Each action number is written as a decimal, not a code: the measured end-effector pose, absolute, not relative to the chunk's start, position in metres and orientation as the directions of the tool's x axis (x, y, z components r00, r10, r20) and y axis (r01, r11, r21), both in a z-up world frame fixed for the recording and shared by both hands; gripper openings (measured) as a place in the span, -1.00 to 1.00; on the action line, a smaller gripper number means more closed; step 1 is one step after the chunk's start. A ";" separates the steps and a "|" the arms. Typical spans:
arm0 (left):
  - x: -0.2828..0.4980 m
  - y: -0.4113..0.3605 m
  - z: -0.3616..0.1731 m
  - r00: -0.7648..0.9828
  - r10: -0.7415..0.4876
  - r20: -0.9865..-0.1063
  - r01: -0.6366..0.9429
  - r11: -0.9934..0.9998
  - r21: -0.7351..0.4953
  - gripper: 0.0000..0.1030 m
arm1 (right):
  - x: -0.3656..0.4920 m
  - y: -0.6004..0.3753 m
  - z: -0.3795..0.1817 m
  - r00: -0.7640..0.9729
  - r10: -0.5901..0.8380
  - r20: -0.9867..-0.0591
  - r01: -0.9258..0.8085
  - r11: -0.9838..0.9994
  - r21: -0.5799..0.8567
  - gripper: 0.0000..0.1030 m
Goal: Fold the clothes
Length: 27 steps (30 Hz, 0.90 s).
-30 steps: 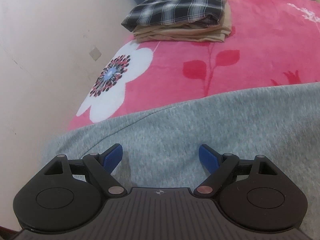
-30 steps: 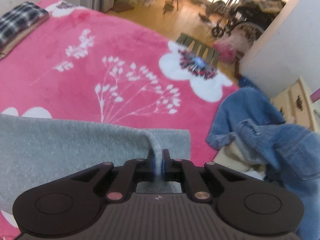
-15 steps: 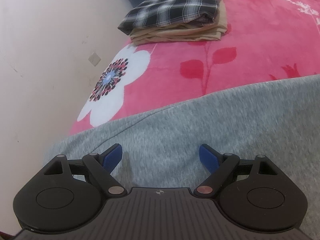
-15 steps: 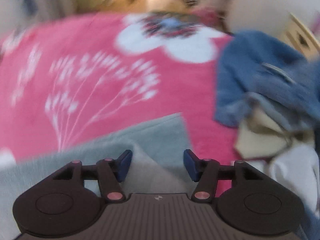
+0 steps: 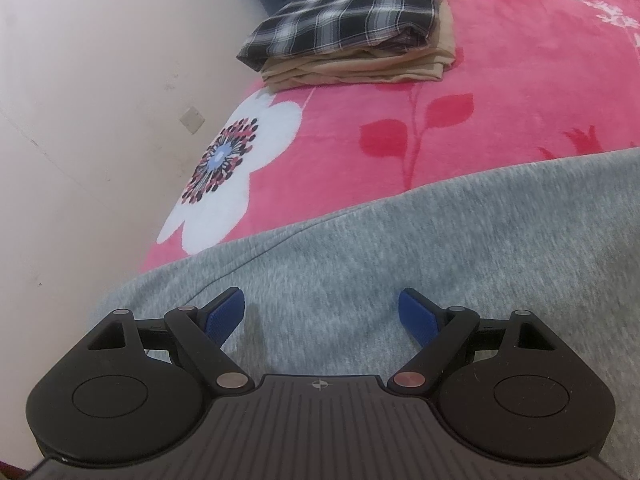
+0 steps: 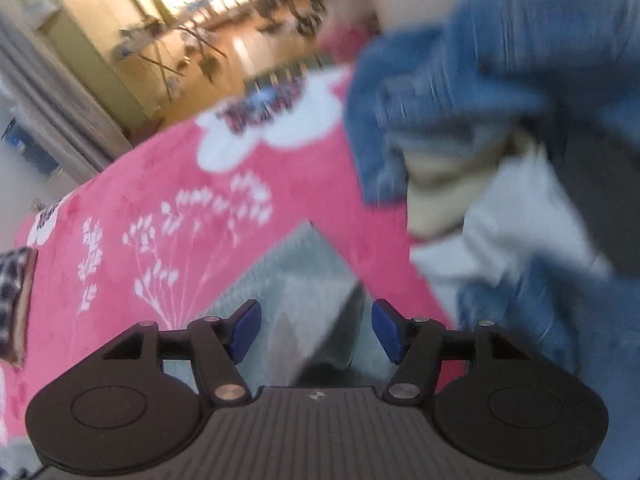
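Grey garment: a fleece piece spread flat on the pink floral blanket, filling the lower half of the left wrist view, with a seam running diagonally across it. In the right wrist view one corner of the same garment points away from the camera, a fold casting a dark edge along its right side.

Left gripper: poised over the grey cloth, jaws spread wide, nothing clasped between the blue pads.

Right gripper: jaws opening, the garment's corner lying in the gap below them; the pads do not press on it. This view is blurred.

Surroundings, left wrist view: beyond the garment's far edge, well apart, a stack of folded clothes sits on the blanket, a black-and-white plaid piece on top of a beige piece. A pale wall borders the blanket on the left.

Surroundings, right wrist view: just right of the garment's corner, a loose heap of unfolded clothes, blue denim above cream and white pieces, crowds the right side. The plaid stack shows at the far left edge.
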<state>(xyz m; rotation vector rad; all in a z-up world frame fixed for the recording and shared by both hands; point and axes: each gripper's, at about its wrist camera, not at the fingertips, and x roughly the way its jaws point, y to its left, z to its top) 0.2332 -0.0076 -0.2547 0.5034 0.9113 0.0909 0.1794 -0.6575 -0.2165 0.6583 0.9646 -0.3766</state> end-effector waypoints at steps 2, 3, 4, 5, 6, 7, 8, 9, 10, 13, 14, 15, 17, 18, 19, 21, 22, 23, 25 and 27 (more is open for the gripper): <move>0.234 -0.008 -0.254 0.614 0.285 -0.736 0.136 0.880 0.455 0.67 | 0.184 -0.667 -0.232 0.514 0.044 -0.857 0.610 0.683 0.401 0.14; 0.234 -0.008 -0.254 0.612 0.285 -0.738 0.136 0.881 0.453 0.67 | 0.186 -0.670 -0.238 0.518 0.064 -0.853 0.619 0.660 0.426 0.01; 0.234 -0.007 -0.254 0.611 0.283 -0.739 0.138 0.882 0.452 0.67 | 0.188 -0.669 -0.239 0.537 0.068 -0.841 0.609 0.658 0.443 -0.57; 0.234 -0.007 -0.254 0.611 0.282 -0.740 0.140 0.881 0.451 0.67 | 0.187 -0.660 -0.231 0.579 0.046 -0.814 0.562 0.701 0.440 -0.82; 0.234 -0.007 -0.254 0.612 0.279 -0.740 0.143 0.881 0.451 0.67 | 0.185 -0.648 -0.218 0.632 0.017 -0.775 0.495 0.760 0.421 -0.82; 0.234 -0.006 -0.254 0.615 0.278 -0.738 0.145 0.880 0.452 0.67 | 0.181 -0.633 -0.204 0.681 -0.015 -0.733 0.417 0.830 0.370 -0.82; 0.233 -0.006 -0.255 0.618 0.278 -0.735 0.145 0.879 0.454 0.68 | 0.177 -0.616 -0.190 0.727 -0.044 -0.685 0.333 0.896 0.295 -0.82; 0.232 -0.007 -0.255 0.622 0.278 -0.732 0.144 0.878 0.456 0.68 | 0.175 -0.602 -0.183 0.742 -0.083 -0.665 0.287 0.936 0.204 -0.82; 0.231 -0.007 -0.256 0.625 0.280 -0.729 0.144 0.877 0.459 0.68 | 0.175 -0.594 -0.181 0.742 -0.123 -0.659 0.266 0.956 0.122 -0.82; 0.229 -0.009 -0.257 0.634 0.288 -0.717 0.144 0.868 0.475 0.68 | 0.178 -0.595 -0.188 0.737 -0.190 -0.648 0.268 0.963 0.023 -0.82; 0.229 -0.010 -0.257 0.638 0.289 -0.714 0.147 0.864 0.481 0.68 | 0.181 -0.597 -0.192 0.734 -0.207 -0.646 0.274 0.962 0.002 -0.82; 0.228 -0.011 -0.258 0.641 0.290 -0.711 0.151 0.860 0.487 0.68 | 0.186 -0.600 -0.195 0.732 -0.212 -0.647 0.273 0.962 -0.006 -0.82; 0.228 -0.011 -0.258 0.647 0.289 -0.706 0.160 0.854 0.496 0.68 | 0.196 -0.604 -0.202 0.729 -0.209 -0.651 0.265 0.964 -0.013 -0.82; 0.228 -0.011 -0.258 0.649 0.288 -0.704 0.163 0.851 0.499 0.68 | 0.201 -0.606 -0.206 0.728 -0.208 -0.653 0.261 0.965 -0.016 -0.82; 0.227 -0.011 -0.259 0.650 0.287 -0.703 0.165 0.850 0.500 0.68 | 0.204 -0.608 -0.211 0.720 -0.210 -0.661 0.257 0.966 -0.027 -0.82; 0.227 -0.011 -0.259 0.652 0.287 -0.702 0.167 0.849 0.501 0.69 | 0.214 -0.616 -0.230 0.676 -0.224 -0.702 0.276 0.960 -0.040 -0.81; 0.227 -0.011 -0.260 0.652 0.287 -0.702 0.168 0.848 0.503 0.69 | 0.221 -0.622 -0.242 0.628 -0.250 -0.737 0.308 0.950 -0.060 -0.81; 0.227 -0.011 -0.260 0.652 0.287 -0.702 0.170 0.847 0.504 0.70 | 0.227 -0.630 -0.254 0.558 -0.288 -0.779 0.354 0.931 -0.090 -0.67; 0.228 -0.011 -0.260 0.652 0.285 -0.703 0.176 0.845 0.506 0.71 | 0.226 -0.644 -0.258 0.501 -0.336 -0.798 0.434 0.895 -0.104 -0.20; 0.229 -0.010 -0.260 0.650 0.283 -0.706 0.178 0.846 0.503 0.73 | 0.211 -0.655 -0.241 0.519 -0.351 -0.779 0.499 0.865 -0.056 -0.17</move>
